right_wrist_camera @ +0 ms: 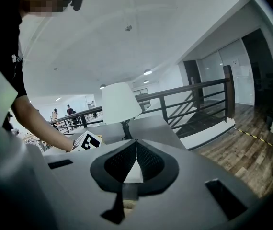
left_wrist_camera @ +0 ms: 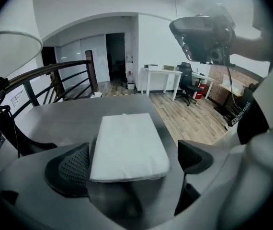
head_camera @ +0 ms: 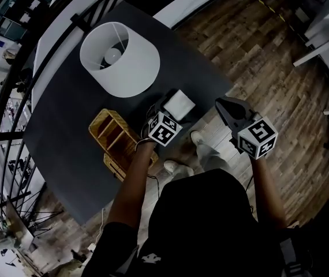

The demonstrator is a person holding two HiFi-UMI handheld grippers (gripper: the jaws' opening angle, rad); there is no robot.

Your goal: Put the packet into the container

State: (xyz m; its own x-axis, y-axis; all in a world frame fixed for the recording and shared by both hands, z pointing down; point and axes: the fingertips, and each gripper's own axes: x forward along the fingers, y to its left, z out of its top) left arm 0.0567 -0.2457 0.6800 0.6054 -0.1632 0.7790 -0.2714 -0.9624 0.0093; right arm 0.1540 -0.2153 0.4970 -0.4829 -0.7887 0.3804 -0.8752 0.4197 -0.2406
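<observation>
Right tool [right_wrist_camera: 135,142] jaws together at tips; white-shaded lamp [right_wrist_camera: 119,102] stands beyond.

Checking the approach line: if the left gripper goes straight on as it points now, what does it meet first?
The white packet, lying flat on the table. The left gripper has its jaws apart, and the packet's near end sits ahead, about level with their tips. Whether they touch it is unclear.

open-plan office mezzanine: white desks [left_wrist_camera: 163,75], office chair [left_wrist_camera: 188,80], railing [right_wrist_camera: 194,97], wood floor [head_camera: 280,68].
</observation>
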